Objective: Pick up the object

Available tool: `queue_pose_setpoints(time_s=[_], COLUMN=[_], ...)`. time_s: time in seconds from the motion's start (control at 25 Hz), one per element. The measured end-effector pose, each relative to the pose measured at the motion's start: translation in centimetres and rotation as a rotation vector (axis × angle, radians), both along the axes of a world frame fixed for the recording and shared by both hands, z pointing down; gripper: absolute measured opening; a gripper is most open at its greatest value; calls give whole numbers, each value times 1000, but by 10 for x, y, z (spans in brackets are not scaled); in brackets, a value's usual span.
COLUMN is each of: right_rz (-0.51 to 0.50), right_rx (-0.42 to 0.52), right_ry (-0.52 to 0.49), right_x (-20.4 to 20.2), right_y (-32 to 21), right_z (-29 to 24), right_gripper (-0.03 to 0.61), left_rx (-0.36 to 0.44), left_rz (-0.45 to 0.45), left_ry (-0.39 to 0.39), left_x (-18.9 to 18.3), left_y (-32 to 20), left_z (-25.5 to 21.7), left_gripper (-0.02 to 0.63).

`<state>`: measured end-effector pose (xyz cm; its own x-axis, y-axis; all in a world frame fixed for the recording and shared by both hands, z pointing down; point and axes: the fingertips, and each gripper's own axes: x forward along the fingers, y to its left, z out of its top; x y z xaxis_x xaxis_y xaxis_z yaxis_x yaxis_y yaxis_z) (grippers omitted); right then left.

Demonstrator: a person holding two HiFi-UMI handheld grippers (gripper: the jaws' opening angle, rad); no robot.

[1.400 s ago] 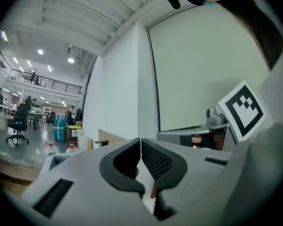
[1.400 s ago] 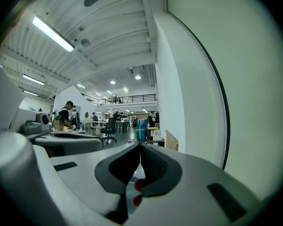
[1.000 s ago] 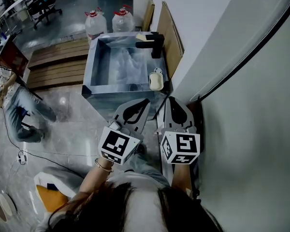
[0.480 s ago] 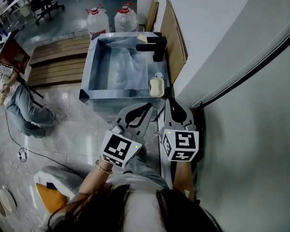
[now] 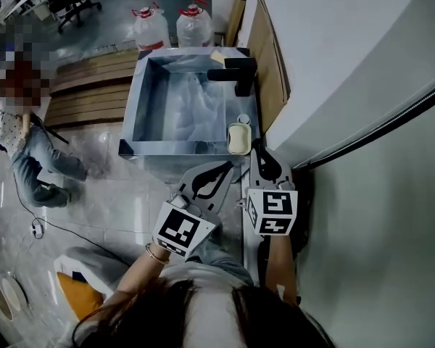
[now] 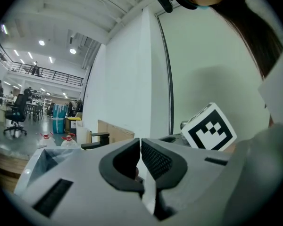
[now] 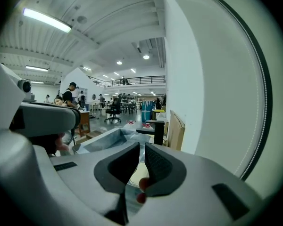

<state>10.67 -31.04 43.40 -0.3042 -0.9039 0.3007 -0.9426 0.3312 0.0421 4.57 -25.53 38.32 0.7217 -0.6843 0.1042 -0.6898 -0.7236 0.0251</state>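
Observation:
A pale yellow soap bar (image 5: 238, 138) lies in a small dish on the near right corner of a metal sink (image 5: 141, 100). A black faucet (image 5: 235, 75) stands at the sink's far right, with a yellow sponge (image 5: 217, 55) beside it. My right gripper (image 5: 257, 146) is shut and empty, its tip just right of the soap dish and close to it. My left gripper (image 5: 225, 165) is shut on nothing and hangs below the sink's near edge. In the right gripper view the soap (image 7: 137, 172) shows pale behind the jaws of that gripper (image 7: 142, 147). The left gripper (image 6: 140, 141) faces the white wall.
Two large water bottles (image 5: 151, 26) stand on the floor beyond the sink. A wooden board (image 5: 272, 64) leans on the white wall at the right. A wooden pallet (image 5: 87, 85) lies left of the sink, and a person (image 5: 36, 158) sits on the floor further left.
Both grippers have moved forward toward the sink. The right gripper's tip is now beside the soap dish; both stay shut.

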Motion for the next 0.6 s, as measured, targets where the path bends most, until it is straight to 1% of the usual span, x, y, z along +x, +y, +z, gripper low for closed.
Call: queue_pose_setpoints(time_s=[0.08,0.32,0.44,0.56,0.6], right_rz=[-3,0,7,7,8], right_rx=[-22,-84,-120,-156,-164], right_ry=[10,30,41,54,58], right_x=[1,5,8,10,10], right_y=[-9,-33,-45,-56,-60], right_z=[10,42,60,77,81], right_gripper=[39,55,61,64,64], left_rx=[-23,-41,-38,-111,-123], left_rz=[-4,1,6,-23,-28], left_ry=[5,1,-8,12,14], left_x=[2,4,6,5,5], left_y=[-5,-20,-30,-38,-41], left_z=[5,13,18,29,32], left_gripper=[9,9,9,9,9])
